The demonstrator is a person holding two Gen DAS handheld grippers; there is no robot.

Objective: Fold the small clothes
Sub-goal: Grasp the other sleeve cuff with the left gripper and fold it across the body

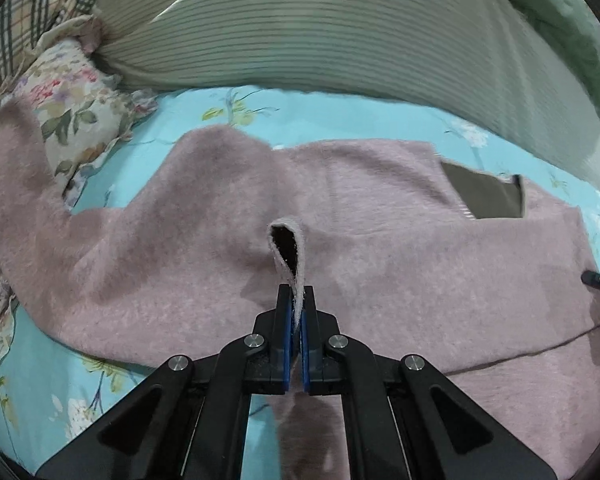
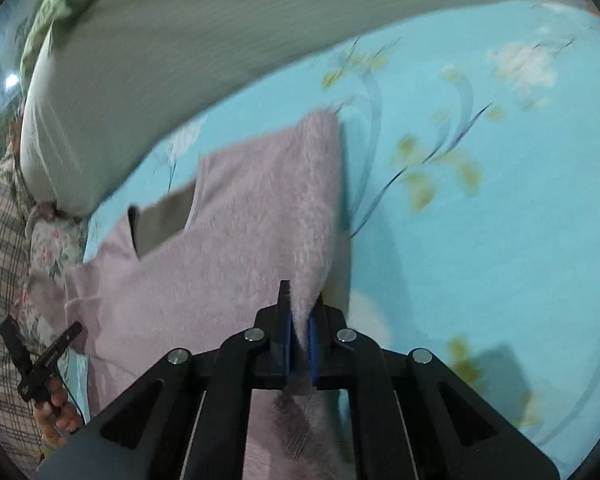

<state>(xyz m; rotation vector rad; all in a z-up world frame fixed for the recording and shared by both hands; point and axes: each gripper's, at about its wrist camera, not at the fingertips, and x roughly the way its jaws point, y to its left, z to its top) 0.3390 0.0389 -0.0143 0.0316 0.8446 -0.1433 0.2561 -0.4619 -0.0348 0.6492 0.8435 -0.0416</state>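
A pale pink fuzzy sweater (image 1: 380, 240) is lying spread on a bed with a turquoise floral sheet (image 1: 228, 108), its body just in front of the big striped pillow (image 1: 340, 32), one sleeve trailing off toward the flowered cushion (image 1: 76, 100) beside that pillow. A grey lining or label patch (image 1: 484, 196) is showing at the edge of the sweater nearest the pillow.

The left claw (image 1: 298, 300) is pressing shut on a pinched-up ridge of the sweater's cloth, which is standing in a small loop ahead of the fingertips. The right claw (image 2: 300, 312) is closing on the sweater's outer edge on the side away from the cushion — fabric is running between its blue pads (image 2: 286, 332), and the right wrist view is smeared with motion.

Judging from this, a fold is just being set up, with both claws pinching cloth. The risks lie in the grips. The left claw may be holding only the top layer, so lifting could peel the layers apart rather than carry the whole piece. The right claw seems to have only the fluffy margin — a quick pull could let it slip out. Pulling the two claws unevenly would skew the fold, and the loose sleeve by the cushion could drag and bunch.
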